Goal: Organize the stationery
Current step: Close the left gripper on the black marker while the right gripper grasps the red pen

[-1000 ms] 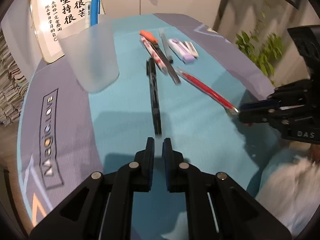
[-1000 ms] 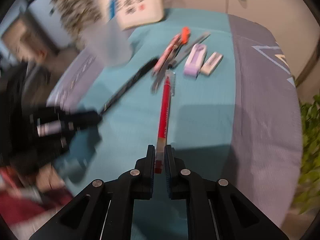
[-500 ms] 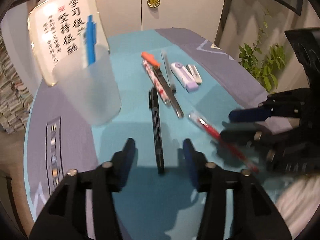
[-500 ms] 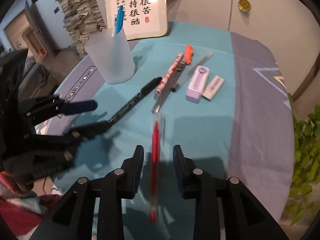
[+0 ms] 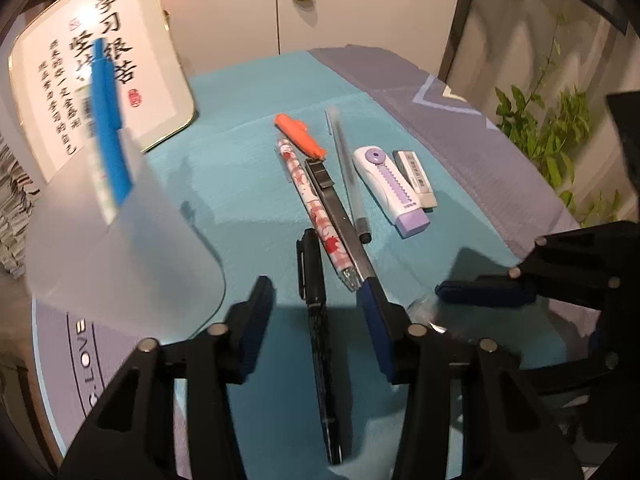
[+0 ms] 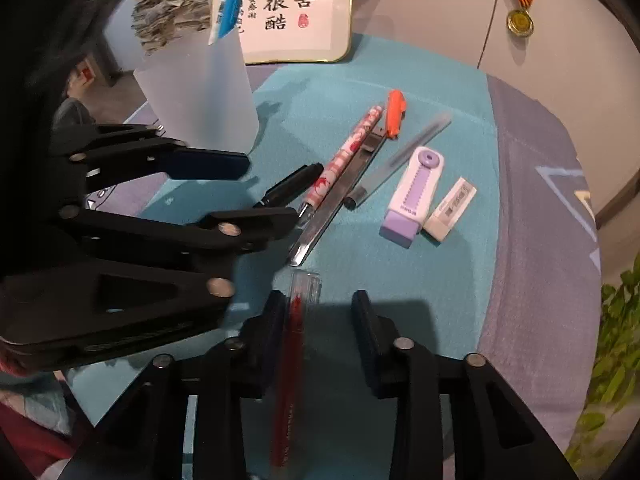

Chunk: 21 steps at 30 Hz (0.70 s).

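A black pen (image 5: 316, 320) lies on the teal mat between the fingers of my left gripper (image 5: 316, 308). Its jaws are closing, with gaps still on both sides of the pen. In the right wrist view the left gripper (image 6: 268, 190) straddles the black pen (image 6: 290, 186). My right gripper (image 6: 319, 308) has a red pen (image 6: 294, 336) between its closing jaws, lying against the left finger and apart from the right one. One of the right gripper's fingers (image 5: 480, 292) shows at the right of the left wrist view.
A frosted cup (image 5: 120, 248) holding a blue pen (image 5: 106, 120) stands at the left. Beyond the grippers lie a pink patterned pen (image 5: 316, 216), an orange-handled knife (image 5: 332, 196), a clear pen (image 5: 348, 172), a purple-white eraser case (image 5: 388, 184) and a white eraser (image 5: 416, 176). A framed calligraphy panel (image 5: 100, 80) leans behind.
Both grippers went from shut to open and slid forward along their pens. Each pen now lies between its gripper's fingers, and the jaws are narrower than half a second ago.
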### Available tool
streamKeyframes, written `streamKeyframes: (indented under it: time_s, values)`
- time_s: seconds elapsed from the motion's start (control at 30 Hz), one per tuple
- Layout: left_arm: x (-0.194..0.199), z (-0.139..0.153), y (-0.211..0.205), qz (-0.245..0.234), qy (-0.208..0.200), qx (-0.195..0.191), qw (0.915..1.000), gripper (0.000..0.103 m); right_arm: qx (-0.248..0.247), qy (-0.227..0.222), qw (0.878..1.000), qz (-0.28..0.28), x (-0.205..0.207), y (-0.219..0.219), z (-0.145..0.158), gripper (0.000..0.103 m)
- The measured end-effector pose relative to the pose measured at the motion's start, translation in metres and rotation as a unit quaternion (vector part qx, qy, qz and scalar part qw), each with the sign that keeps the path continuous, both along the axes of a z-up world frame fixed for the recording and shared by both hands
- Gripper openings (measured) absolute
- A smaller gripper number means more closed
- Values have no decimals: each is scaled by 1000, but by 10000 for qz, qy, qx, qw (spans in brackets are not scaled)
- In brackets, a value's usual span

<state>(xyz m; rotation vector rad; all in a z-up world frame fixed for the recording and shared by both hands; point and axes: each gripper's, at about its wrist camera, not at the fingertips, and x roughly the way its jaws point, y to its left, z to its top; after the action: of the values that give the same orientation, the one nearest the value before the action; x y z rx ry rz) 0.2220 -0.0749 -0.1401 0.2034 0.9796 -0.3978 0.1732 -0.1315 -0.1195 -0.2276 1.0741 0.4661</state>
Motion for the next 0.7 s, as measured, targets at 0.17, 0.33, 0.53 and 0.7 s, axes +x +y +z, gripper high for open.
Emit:
streamKeyframes:
  time_s: [0.17, 0.33, 0.53, 0.7]
  values:
    - [4, -6, -1, -44, 135, 21, 9999, 30, 250, 53, 9992, -292, 3, -21, 5, 15]
    - [3, -5, 2, -47, 152, 39, 9999, 30, 631, 5, 9960, -639, 0, -46, 15, 15]
    - [0, -5, 8, -21, 162, 108, 9998, 30, 810, 0, 9937, -779, -1, -54, 18, 15]
    - [12, -5, 4, 82, 47, 93, 9999, 28, 886, 8, 9932, -753, 1, -50, 17, 15]
